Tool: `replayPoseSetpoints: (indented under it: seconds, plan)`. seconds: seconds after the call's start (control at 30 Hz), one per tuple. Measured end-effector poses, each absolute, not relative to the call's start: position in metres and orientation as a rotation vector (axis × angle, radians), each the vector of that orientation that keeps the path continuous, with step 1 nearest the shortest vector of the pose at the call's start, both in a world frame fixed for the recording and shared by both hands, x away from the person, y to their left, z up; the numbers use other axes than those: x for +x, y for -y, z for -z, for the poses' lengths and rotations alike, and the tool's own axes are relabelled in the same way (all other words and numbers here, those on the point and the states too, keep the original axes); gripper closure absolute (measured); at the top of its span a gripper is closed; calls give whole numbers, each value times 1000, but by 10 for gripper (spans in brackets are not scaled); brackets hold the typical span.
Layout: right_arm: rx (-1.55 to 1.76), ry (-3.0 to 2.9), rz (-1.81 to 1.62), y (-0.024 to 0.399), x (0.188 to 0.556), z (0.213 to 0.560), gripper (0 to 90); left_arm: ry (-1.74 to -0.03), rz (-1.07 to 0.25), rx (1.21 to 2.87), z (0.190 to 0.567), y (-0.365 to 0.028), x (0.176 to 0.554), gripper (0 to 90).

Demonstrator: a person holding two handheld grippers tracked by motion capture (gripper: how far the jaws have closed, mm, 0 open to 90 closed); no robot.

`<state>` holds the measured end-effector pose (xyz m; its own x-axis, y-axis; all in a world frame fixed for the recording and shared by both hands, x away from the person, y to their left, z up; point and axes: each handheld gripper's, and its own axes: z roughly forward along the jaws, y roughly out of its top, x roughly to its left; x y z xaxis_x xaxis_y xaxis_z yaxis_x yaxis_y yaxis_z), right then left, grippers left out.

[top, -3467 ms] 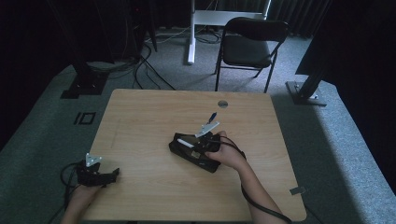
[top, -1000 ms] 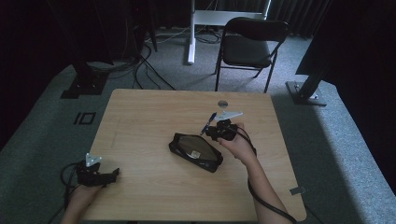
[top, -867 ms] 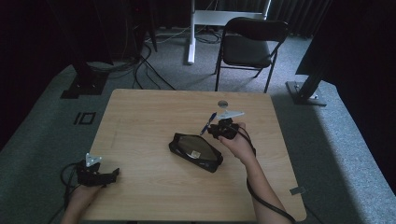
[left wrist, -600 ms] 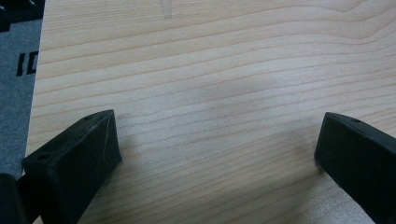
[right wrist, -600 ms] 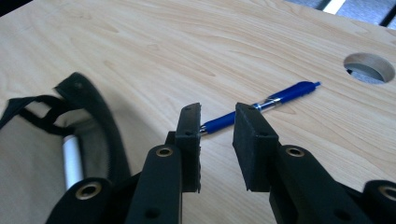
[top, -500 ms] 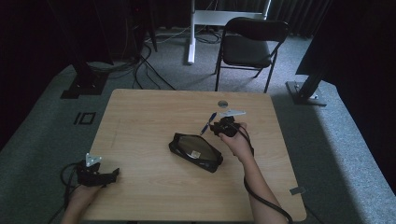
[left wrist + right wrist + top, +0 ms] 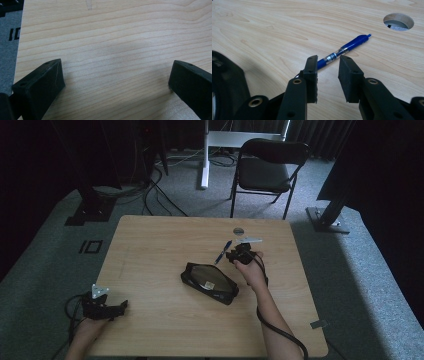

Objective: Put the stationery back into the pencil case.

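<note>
Pen (image 7: 223, 252) position is recorded last, as the smallest item; entries run from largest downward.

Tabletop (image 7: 150, 250): light wood grain, rectangular, seen from the high view. A round cable hole (image 7: 238, 231) is cut near its far edge, to the right of centre; the same hole is seen at the upper right of the right gripper view (image 7: 398, 21).

Black case (image 7: 209, 282): lies flat near the middle of the tabletop, set at a slant, with a lighter panel on its upper face. It is near the person's right hand and apart from the pen.

Left hand-held gripper (image 7: 102, 306): held at the near left corner of the tabletop, well apart from the case and the pen. In the left gripper view (image 7: 116, 82) the jaws are spread wide, released, with bare wood between them and nothing gripped.

Right hand-held gripper (image 7: 238, 256): held just past the far right end of the case. In the right gripper view (image 7: 327, 77) the jaws stand a little apart with a narrow gap; they have just been opening. Nothing is pressed between the pads.

Pen: blue barrel with a clear section and a silver band, lying flat on the tabletop at a slant, between the case and the cable hole. In the right gripper view (image 7: 344, 50) it lies just ahead of the jaw tips, its near end passing behind the left-hand jaw. Whether that jaw touches it cannot be told.
</note>
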<state>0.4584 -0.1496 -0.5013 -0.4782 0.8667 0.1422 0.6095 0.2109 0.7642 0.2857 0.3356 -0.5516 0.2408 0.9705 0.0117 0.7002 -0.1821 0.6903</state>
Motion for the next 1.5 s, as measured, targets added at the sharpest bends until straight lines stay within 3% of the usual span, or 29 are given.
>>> replayPoseSetpoints:
  seconds: [0.87, 1.5]
  plan:
    - [1503, -2155, -1065, 131, 483, 519, 572, -1522, -623, 1955, 552, -336, 286, 1]
    - [1582, -2152, -992, 121, 501, 529, 541, -1521, -623, 1955, 552, -336, 286, 1]
